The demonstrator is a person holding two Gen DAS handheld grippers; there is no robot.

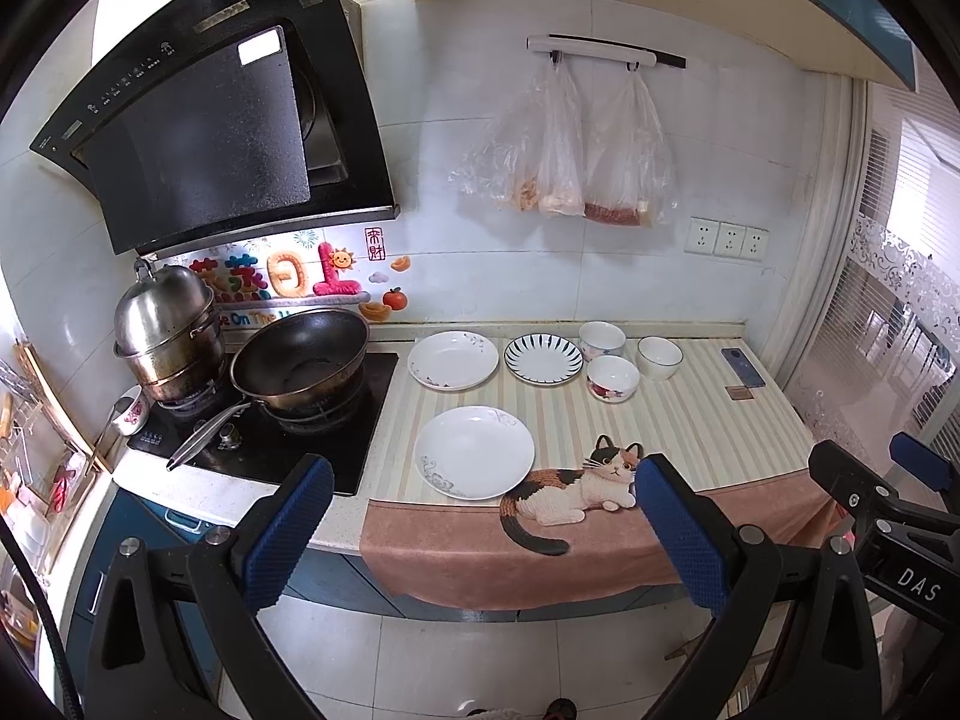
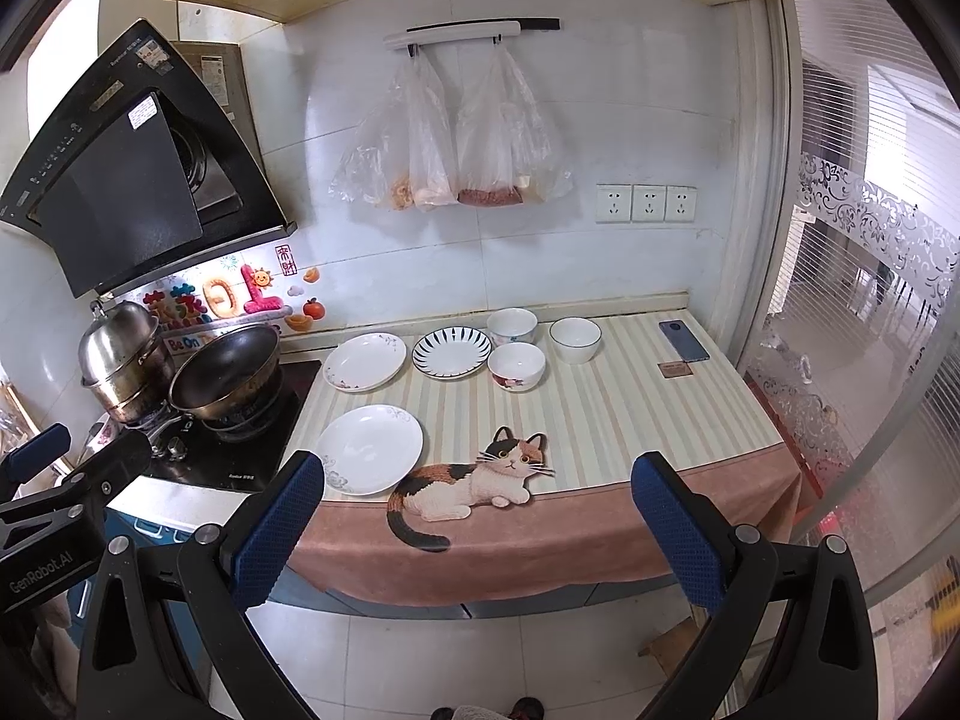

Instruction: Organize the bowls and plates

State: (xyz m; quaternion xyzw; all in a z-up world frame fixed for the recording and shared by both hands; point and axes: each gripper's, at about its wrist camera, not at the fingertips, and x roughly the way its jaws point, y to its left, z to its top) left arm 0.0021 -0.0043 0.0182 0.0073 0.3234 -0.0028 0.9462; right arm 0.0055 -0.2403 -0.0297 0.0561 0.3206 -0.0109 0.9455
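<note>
Left gripper (image 1: 483,531): jaws spread wide, empty, held off the bench (image 1: 690,420) front.
Right gripper (image 2: 477,531): likewise wide apart, holding nothing.
Nearest plate (image 1: 474,452): close to the front edge, on the striped cloth (image 1: 630,546); a clumsy grab could push it off.
Other plates (image 1: 453,359), (image 1: 543,359): farther back.
Bowls (image 1: 612,377): three clustered tight, likely to knock.
Obstacles: wok (image 1: 300,357) handle left, phone (image 1: 743,366) right.

Left tongs (image 1: 483,531) agape, plates (image 1: 473,452), bowls (image 1: 612,377)
</note>
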